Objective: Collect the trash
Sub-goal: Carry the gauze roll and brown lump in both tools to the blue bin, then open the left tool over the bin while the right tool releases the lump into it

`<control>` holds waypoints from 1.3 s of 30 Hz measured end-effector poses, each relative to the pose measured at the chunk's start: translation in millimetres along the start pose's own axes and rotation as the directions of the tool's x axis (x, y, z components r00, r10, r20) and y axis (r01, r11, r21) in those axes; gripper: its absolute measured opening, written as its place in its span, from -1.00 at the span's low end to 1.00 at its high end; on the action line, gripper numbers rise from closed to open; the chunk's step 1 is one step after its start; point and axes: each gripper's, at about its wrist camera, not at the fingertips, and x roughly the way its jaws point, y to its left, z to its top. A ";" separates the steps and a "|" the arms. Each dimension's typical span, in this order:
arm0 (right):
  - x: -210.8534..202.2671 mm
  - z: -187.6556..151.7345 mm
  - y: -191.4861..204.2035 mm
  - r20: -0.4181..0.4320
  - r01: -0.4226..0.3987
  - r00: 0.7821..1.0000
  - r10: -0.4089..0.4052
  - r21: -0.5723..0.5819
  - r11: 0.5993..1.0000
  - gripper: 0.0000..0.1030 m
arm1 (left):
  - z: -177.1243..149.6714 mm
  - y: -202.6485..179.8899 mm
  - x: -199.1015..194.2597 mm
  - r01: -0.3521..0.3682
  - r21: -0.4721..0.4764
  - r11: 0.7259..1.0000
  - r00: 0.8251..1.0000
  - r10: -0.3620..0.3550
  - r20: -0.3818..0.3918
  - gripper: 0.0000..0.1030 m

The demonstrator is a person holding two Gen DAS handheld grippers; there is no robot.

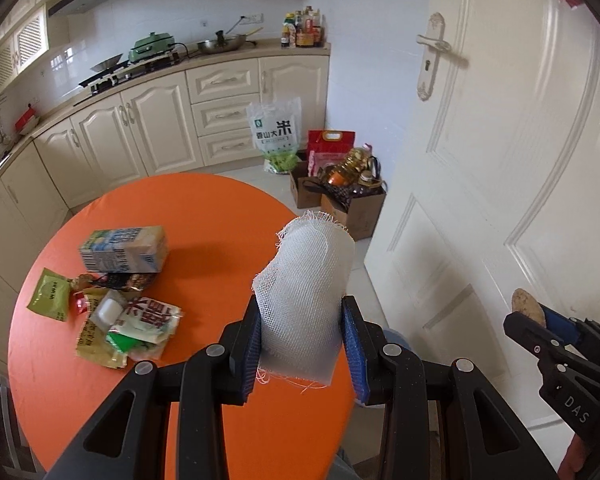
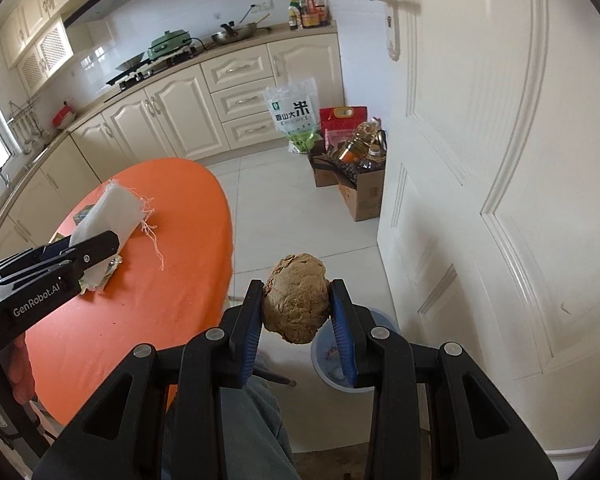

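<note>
Past the counter's (image 1: 204, 216) right edge, over the floor: left claw (image 1: 302, 344) clamped on white gauze wad (image 1: 304, 300), right claw (image 2: 296, 312) clamped on brown lumpy chunk (image 2: 296, 298). Both held mid-air, clear of the counter. Blue bin (image 2: 380, 384) on the floor just under the right claw, mostly hidden behind its pad.

Gauze: light, soft, squashes under the pads, frayed threads dangling, may snag on release. Grip on its lower half looks fine. Brown chunk: looks dry and crumbly, possibly stale bread or a root; pinched across its middle, too hard a squeeze could break bits off.

Remaining trash near the counter's left edge: drink carton (image 1: 126, 250) lying on its side, green sachet (image 1: 50, 294), pile of crinkled wrappers (image 1: 128, 328). Wrappers thin and slippery, best taken by a raised edge; carton stiff, light if empty.

Hard to tell: bin contents, what the chunk really is, how many wrappers overlap in the pile. Trouser leg (image 2: 236, 432) at bottom, person otherwise cut off.
</note>
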 end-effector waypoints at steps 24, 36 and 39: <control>61.5 -13.0 -122.6 -0.163 0.164 0.978 -0.132 0.199 0.966 -0.35 | 36.7 -141.9 157.8 0.131 0.174 0.976 0.961 -0.082 -0.266 0.06; 82.9 -6.2 -123.1 -0.184 0.110 0.981 -0.069 0.220 0.969 -0.15 | 39.3 -130.2 178.9 0.033 0.145 0.989 0.965 0.007 -0.264 0.12; 78.3 -2.5 -116.7 -0.154 0.114 0.985 -0.084 0.199 0.973 0.26 | 37.9 -131.7 181.1 0.027 0.141 0.990 0.965 0.011 -0.263 0.12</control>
